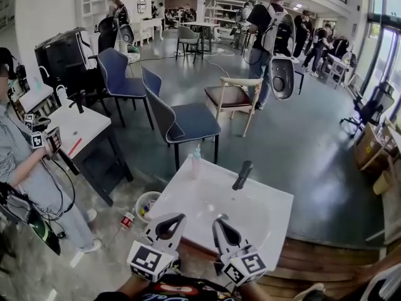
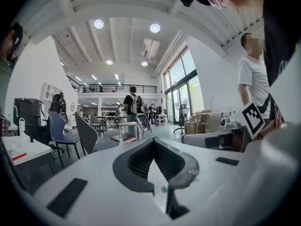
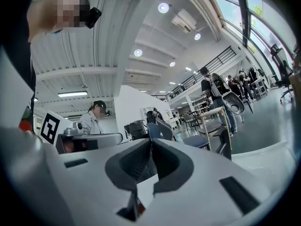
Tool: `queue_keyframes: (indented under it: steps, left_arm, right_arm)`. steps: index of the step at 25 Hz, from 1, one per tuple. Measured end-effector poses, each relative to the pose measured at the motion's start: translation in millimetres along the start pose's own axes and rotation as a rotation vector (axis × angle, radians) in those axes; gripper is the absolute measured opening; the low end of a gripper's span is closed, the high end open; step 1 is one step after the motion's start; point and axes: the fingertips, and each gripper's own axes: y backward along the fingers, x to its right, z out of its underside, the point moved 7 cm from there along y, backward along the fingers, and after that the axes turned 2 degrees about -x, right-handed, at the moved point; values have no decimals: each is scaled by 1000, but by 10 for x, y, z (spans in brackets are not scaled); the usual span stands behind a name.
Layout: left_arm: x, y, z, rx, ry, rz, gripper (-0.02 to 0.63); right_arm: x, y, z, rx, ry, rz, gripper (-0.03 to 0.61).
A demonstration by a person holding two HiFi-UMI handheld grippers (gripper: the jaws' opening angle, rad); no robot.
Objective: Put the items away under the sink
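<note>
Left gripper (image 1: 171,223) and right gripper (image 1: 220,226) both closed, empty, above the near rim of the white square ceramic sink (image 1: 266,213). Nothing looks stowed yet — white round tub (image 1: 148,203) and small red-and-white can (image 1: 127,220) on floor to their left, small clear bottle (image 1: 197,160) beyond on far rim.

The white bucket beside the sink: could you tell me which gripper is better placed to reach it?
Left, probably: the white bucket stands at the sink's left, beside the left gripper; the right gripper sits farther off. Both are shut and empty.
</note>
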Motion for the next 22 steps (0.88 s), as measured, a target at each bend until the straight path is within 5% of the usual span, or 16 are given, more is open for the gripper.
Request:
queue_keyframes:
  steps: [22]
  left_arm:
    - [-581,-197,179,-31,63,13,8]
  right_arm:
    - [188,-578,58,-63,-4,119,88]
